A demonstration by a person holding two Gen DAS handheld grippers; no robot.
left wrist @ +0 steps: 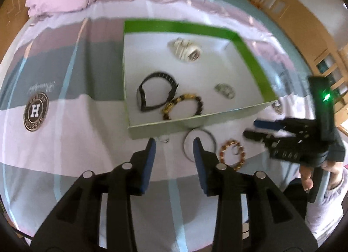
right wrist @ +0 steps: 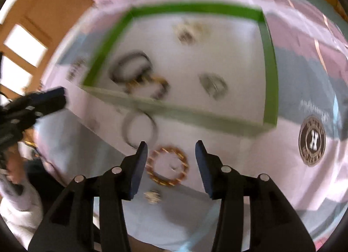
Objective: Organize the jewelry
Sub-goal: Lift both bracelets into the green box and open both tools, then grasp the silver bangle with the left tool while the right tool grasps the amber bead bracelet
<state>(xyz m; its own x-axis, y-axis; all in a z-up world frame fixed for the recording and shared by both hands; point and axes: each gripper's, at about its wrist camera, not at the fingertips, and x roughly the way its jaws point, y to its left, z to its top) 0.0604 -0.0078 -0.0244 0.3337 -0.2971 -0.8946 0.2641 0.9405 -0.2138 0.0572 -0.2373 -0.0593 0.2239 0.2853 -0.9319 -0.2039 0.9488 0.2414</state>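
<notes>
With both grippers, left [left wrist: 174, 143] and right [right wrist: 171, 146], seen part-open and empty, pickup is judged next: the beaded bracelet [right wrist: 167, 166], lower centre, must be straddled.

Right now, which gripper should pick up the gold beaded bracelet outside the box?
Right. The right gripper hangs open directly over the gold beaded bracelet; the left gripper faces the thin bangle instead.

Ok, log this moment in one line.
left gripper open, empty | right gripper open over gold bead bracelet | silver bangle outside green box
</notes>
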